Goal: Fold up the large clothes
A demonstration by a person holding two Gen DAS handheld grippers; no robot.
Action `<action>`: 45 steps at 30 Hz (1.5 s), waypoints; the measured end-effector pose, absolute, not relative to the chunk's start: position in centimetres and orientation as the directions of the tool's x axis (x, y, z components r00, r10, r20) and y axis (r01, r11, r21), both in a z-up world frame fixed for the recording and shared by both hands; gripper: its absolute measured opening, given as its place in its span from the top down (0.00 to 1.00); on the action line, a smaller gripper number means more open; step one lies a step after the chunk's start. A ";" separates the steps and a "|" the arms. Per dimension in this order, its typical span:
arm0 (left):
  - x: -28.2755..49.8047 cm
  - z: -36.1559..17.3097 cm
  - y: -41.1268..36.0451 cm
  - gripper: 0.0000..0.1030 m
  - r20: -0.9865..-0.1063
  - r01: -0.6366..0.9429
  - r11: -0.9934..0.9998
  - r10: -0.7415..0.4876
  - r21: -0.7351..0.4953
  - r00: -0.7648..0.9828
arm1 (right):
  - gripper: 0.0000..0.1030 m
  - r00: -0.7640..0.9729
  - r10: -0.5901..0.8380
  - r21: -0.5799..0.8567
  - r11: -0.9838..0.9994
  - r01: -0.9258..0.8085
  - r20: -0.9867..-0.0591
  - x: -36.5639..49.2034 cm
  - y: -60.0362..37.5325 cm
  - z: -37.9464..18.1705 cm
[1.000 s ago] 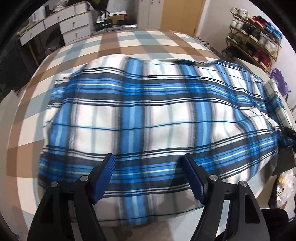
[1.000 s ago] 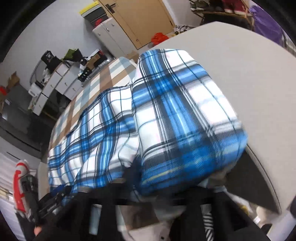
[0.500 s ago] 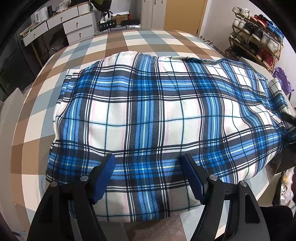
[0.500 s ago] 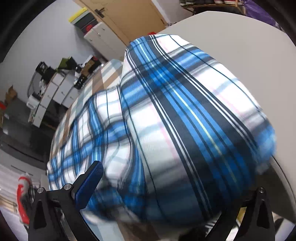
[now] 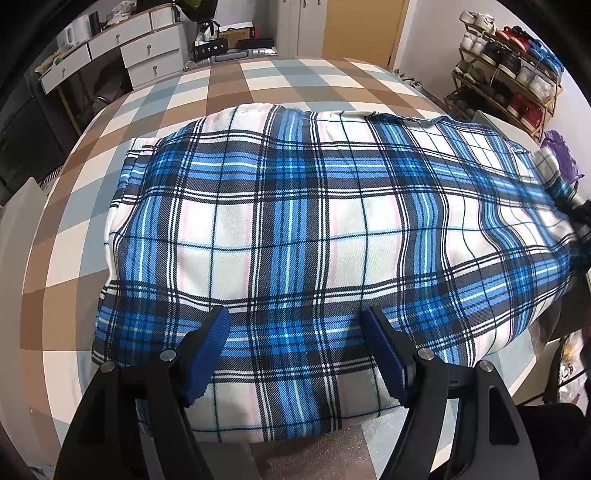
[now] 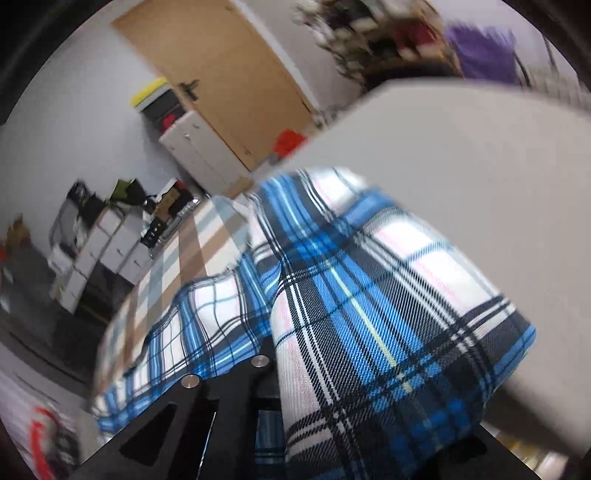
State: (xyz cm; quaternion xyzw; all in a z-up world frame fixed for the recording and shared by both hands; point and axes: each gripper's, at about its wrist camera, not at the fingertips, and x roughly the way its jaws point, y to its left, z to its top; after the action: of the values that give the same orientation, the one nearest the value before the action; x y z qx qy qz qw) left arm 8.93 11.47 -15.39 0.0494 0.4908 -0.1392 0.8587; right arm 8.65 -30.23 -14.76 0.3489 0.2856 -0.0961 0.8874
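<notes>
Tongs state, left unit (image 5: 295, 354): jaws stand wide apart above the near hem of the plaid garment (image 5: 332, 240), pads (image 5: 207, 354) clear of the cloth, nothing gripped. Tongs state, right unit (image 6: 273, 413): jaws have just been closing and now sit clamped on a raised edge of the same garment (image 6: 369, 314); the fabric drapes over the black frame and hides the tips.

Garment location: spread flat across the checked surface (image 5: 92, 192), filling the middle of the left wrist view, with its right end running toward 3 o'clock onto a plain grey board (image 6: 461, 184). Blue, white and black checks are sharp in the left view; the right view is motion-blurred.

Surroundings: white drawer unit (image 5: 122, 55) at 11 o'clock, wooden door (image 5: 362, 29) at 12 o'clock, shoe rack (image 5: 509, 66) at 2 o'clock.
</notes>
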 end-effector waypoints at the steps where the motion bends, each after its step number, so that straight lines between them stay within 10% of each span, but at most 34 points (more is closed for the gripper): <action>1: 8.9 -15.4 11.5 0.31 -0.857 0.288 0.956 -0.188 -0.048 0.480 | 0.94 0.816 0.011 0.520 0.776 0.358 -0.578 8.8 -29.8 -13.9; 20: 5.8 -9.6 22.7 0.31 -0.767 0.140 0.983 -0.182 -0.121 0.615 | 0.96 0.843 0.197 0.236 0.968 -0.086 -0.501 12.5 -6.7 0.6; 31: 5.7 -10.3 31.3 0.31 -0.752 -0.025 0.951 -0.227 -0.307 0.619 | 0.93 0.666 0.208 0.042 0.966 -0.256 -0.716 13.5 10.5 -11.2; 34: 5.7 -10.3 30.8 0.31 -0.746 0.002 0.942 -0.267 -0.335 0.610 | 0.81 0.646 0.310 0.117 0.939 -0.325 -0.697 12.2 9.4 -11.7; 38: 6.0 -10.2 30.2 0.31 -0.727 0.044 0.916 -0.344 -0.398 0.594 | 0.26 0.541 0.513 0.247 0.837 -0.489 -0.666 9.9 8.4 -11.5; 45: 7.2 -9.3 29.1 0.31 -0.671 0.093 0.829 -0.507 -0.552 0.540 | 0.24 0.520 0.670 0.380 0.736 -0.560 -0.529 5.5 2.3 -10.0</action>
State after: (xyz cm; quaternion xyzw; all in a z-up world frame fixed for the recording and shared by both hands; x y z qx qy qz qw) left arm 7.17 29.10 -9.32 -0.2327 0.4454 -0.1772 0.8462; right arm 5.51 2.27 -9.96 0.0811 0.3380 0.3544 0.8681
